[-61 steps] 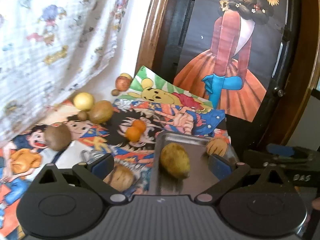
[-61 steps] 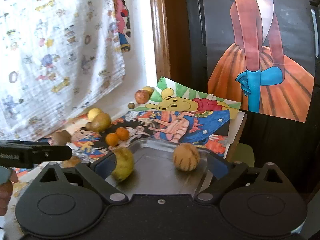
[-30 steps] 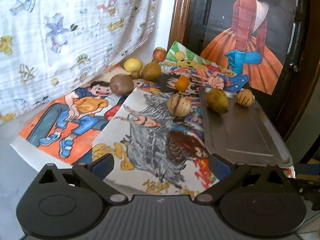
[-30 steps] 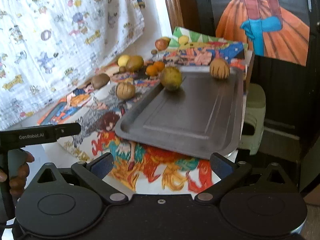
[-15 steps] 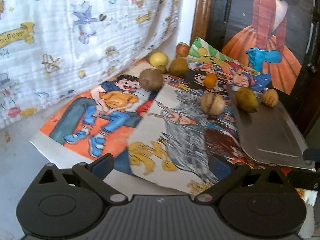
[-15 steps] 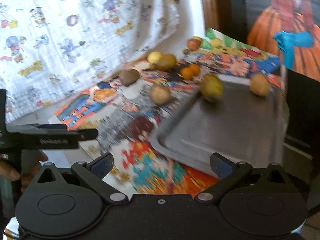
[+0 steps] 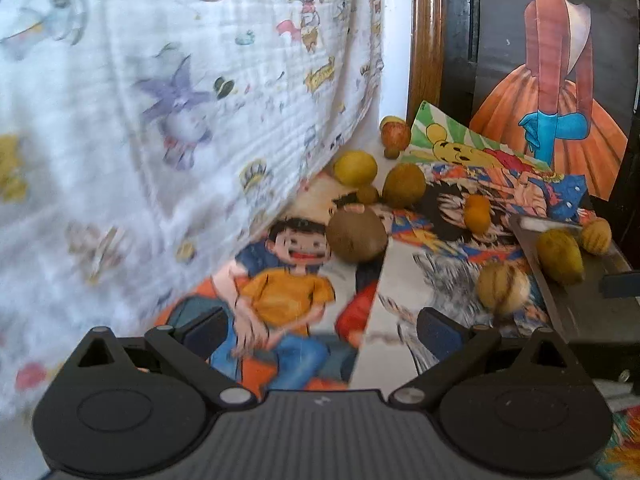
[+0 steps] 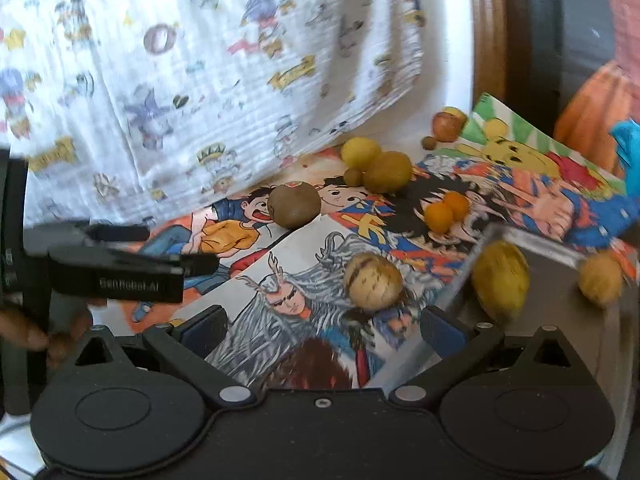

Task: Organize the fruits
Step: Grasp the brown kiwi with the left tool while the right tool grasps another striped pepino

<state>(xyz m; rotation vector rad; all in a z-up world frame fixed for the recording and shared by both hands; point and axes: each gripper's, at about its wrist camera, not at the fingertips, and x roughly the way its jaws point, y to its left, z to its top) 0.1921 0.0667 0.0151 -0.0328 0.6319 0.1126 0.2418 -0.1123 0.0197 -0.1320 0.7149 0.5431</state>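
Both grippers, left gripper (image 7: pixel 320 330) and right gripper (image 8: pixel 318 326), gape wide, holding nothing; a pale striped fruit (image 8: pixel 373 285) lies on cartoon posters just beside the metal tray (image 8: pixel 560 320); it looks light, firm, roll-prone; best pinched across its middle.

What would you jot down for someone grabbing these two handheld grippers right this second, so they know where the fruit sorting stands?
Left gripper: open, empty, above the cartoon posters.
Right gripper: open, empty, near the tray's corner.
Metal tray: holds two fruits, a yellow-green one and a tan striped one.
Off the tray: a striped tan fruit just beside it, a brown fruit, two small orange ones, a yellow and an olive one with a small brown ball, and a reddish fruit at the back.
Done: two placed. Left: the rest; the striped one is nearest.
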